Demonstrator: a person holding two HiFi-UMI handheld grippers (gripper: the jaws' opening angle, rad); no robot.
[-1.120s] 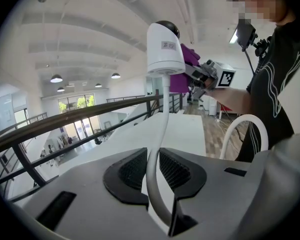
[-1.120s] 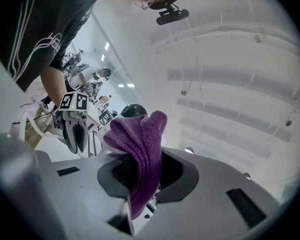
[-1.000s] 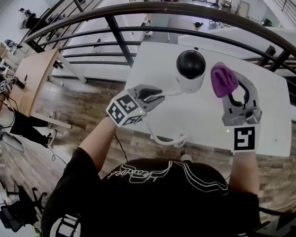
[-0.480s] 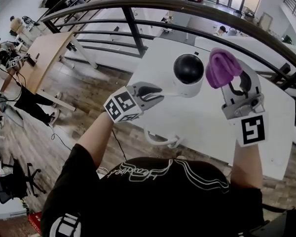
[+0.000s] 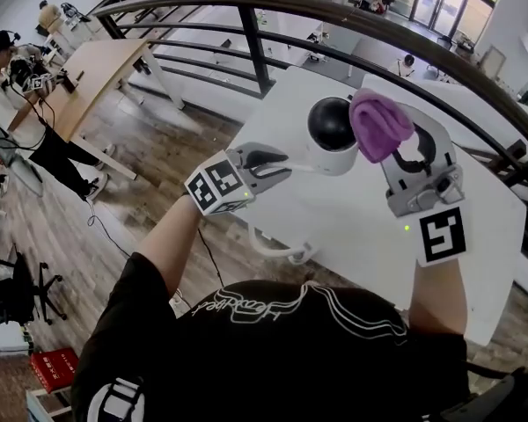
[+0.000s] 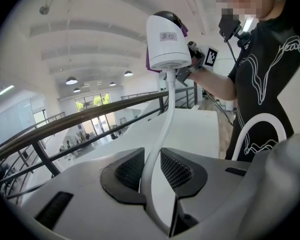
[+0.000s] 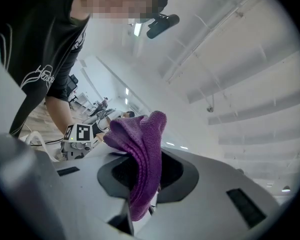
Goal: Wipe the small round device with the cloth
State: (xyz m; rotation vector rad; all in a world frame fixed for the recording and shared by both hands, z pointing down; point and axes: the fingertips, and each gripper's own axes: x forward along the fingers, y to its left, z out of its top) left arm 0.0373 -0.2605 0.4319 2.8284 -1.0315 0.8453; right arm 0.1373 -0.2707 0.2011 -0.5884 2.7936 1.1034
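The small round device [image 5: 330, 134] is a white body with a black dome, above the white table [image 5: 422, 236]. Its white cable [image 5: 273, 249] loops down toward the person. My left gripper [image 5: 277, 167] is shut on that cable [image 6: 165, 119], which runs between the pads; its jaws have just been opening a little. In the left gripper view the device [image 6: 167, 41] hangs above the jaws [image 6: 152, 171] with its labelled underside showing. My right gripper [image 5: 389, 146] is shut on a bunched purple cloth [image 5: 380, 123], which touches the dome's right side. The cloth [image 7: 142, 144] hangs between those jaws [image 7: 145, 176].
A dark metal railing [image 5: 273, 11] curves round the far side of the table. Beyond it, lower down, are a wooden desk [image 5: 97, 77] and a person [image 5: 18, 86] at the left. The table's near edge lies close to the person's chest.
My right gripper has carried the purple cloth up and to the left, from apart from the device to against its dome. The left gripper has kept its place on the cable.
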